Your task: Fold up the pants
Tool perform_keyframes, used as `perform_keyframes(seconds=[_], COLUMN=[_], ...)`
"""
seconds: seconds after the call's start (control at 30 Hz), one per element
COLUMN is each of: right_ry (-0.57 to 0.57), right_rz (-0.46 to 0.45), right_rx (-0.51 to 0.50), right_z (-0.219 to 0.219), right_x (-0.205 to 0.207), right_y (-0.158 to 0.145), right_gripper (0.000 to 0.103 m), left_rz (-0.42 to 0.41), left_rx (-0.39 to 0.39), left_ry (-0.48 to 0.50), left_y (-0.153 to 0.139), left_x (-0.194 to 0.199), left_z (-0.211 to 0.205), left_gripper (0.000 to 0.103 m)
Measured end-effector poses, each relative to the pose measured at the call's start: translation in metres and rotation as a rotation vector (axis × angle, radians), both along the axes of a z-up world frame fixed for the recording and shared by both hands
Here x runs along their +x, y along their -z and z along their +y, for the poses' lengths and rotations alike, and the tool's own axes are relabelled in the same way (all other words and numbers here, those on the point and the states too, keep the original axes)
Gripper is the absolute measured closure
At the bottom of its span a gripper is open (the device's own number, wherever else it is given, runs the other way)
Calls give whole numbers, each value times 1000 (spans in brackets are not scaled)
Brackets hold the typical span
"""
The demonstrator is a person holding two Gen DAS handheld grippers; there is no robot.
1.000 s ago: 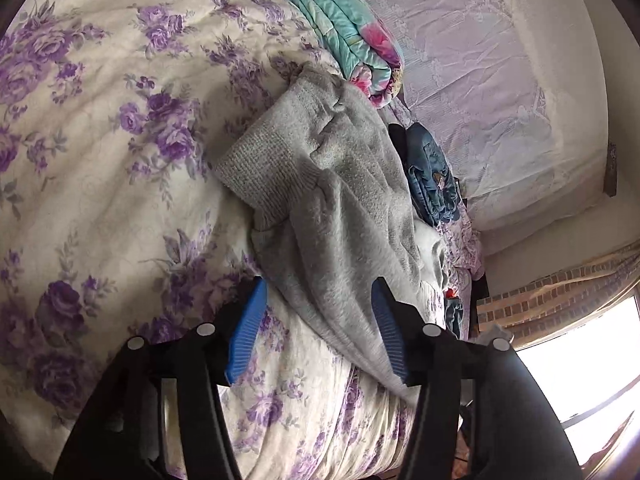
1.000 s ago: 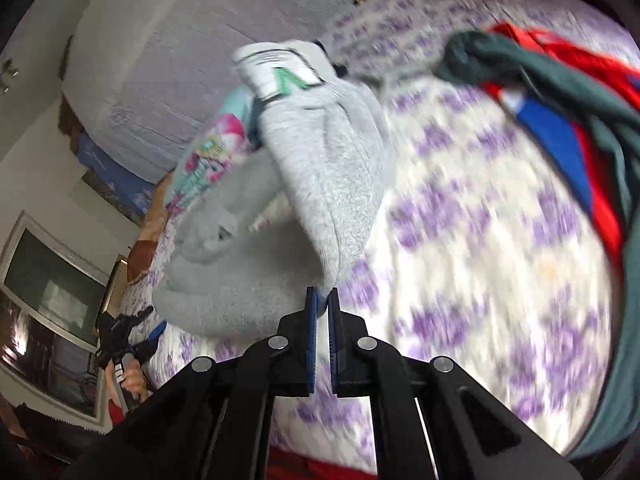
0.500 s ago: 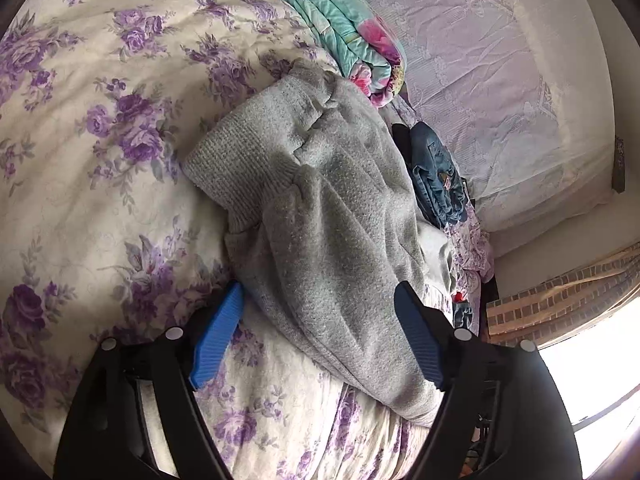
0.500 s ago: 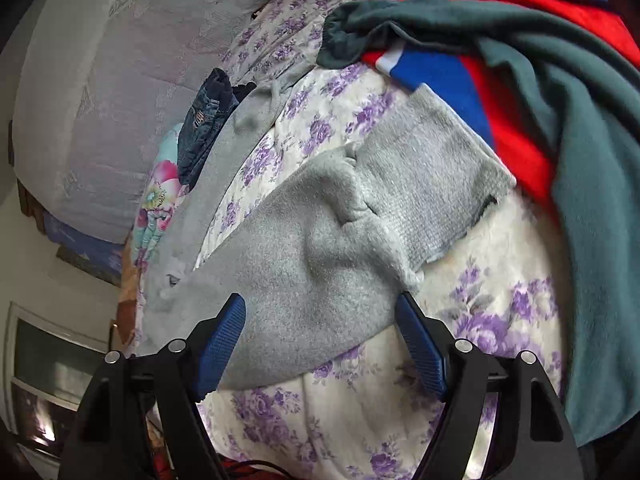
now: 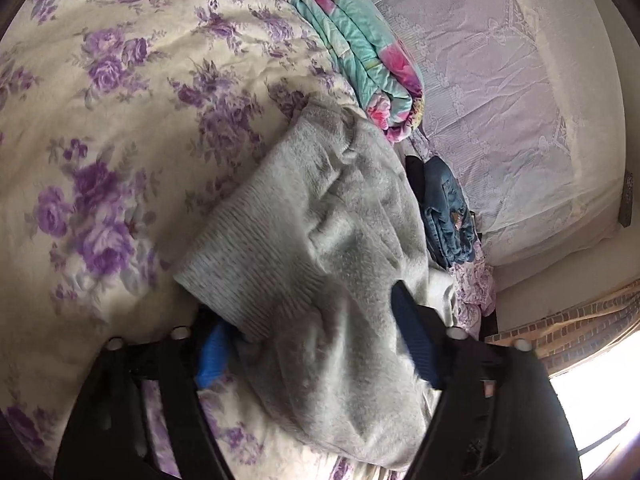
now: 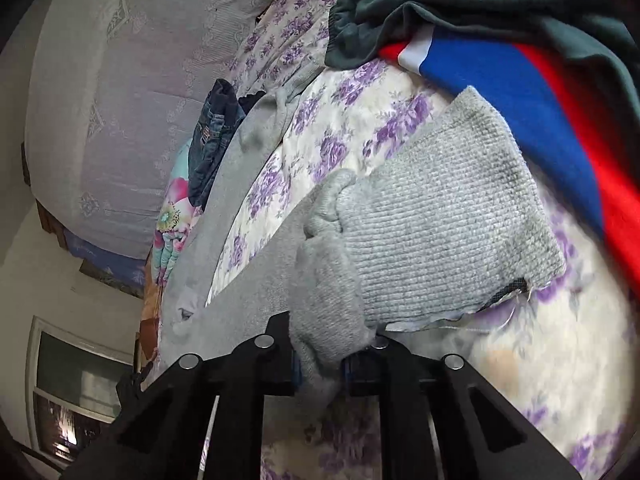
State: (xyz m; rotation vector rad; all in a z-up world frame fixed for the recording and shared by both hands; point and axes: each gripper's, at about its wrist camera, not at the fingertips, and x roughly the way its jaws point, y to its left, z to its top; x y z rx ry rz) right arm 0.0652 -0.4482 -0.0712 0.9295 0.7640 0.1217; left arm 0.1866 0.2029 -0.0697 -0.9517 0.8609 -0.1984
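Grey fleece pants (image 5: 344,248) lie on a bed with a purple-flowered sheet (image 5: 120,128). In the left wrist view my left gripper (image 5: 316,336) is open, its blue pads on either side of a bunched leg with a ribbed cuff (image 5: 240,268). In the right wrist view my right gripper (image 6: 320,368) is shut on a fold of the other grey leg (image 6: 328,304), just behind its ribbed cuff (image 6: 452,232). The rest of the pants (image 6: 224,208) stretches away to the left.
A folded teal and pink quilt (image 5: 360,52) and folded jeans (image 5: 448,208) lie by the lilac headboard (image 5: 500,92). A pile of green, red and blue clothes (image 6: 520,40) lies right beside the cuff. A window (image 6: 68,396) is at lower left.
My right gripper opened beside the leg, then closed on its fabric near the cuff. My left gripper widened and moved forward until the bunched leg sits between its pads.
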Motion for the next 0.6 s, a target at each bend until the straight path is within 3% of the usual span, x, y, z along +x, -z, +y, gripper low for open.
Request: perform_keyframes(seconds=[0.03, 0.07, 0.13, 0.2, 0.27, 0.33, 0.37, 0.4, 0.5, 0.53, 0.57, 0.6], right_ry=[4, 7, -11, -14, -29, -65, -58, -46, 84, 138, 202, 278], right_rz=[-33, -76, -133, -132, -53, 104, 140, 109, 73, 51, 40, 33], right_rx=[-24, -54, -91, -164, -207, -222, -209, -186, -269, -324, -385, -439], right_z=[-2, -4, -5, -6, -8, -11, -14, -19, -39, -48, -57, -66], right_x=[0, -2, -9, -19, -27, -30, -34, -42, -66, -73, -77, -80], right_y=[-13, -28, -54, -66, -52, -18, -6, -6, -35, -48, -60, -70], right_gripper=[91, 91, 91, 91, 90, 78, 75, 77, 60, 54, 48, 48], left_rz=[1, -17, -60, -94, -78, -2, 33, 18, -21, -48, -66, -71], left_rx=[-18, -48, -24, 1, -18, -7, -9, -25, 25, 67, 130, 199], left_ry=[4, 10, 2, 15, 18, 5, 11, 22, 28, 10, -40, -112], left_y=[1, 0, -13, -27, -24, -3, 10, 16, -7, -18, -28, -37], left_x=[-1, -7, -29, -54, -74, -81, -80, -80, -87, -91, -96, -101], left_z=[3, 6, 5, 1, -1, 2, 3, 5, 10, 15, 23, 32], left_gripper=[69, 78, 80, 81, 80, 79, 78, 79, 66, 53, 43, 39])
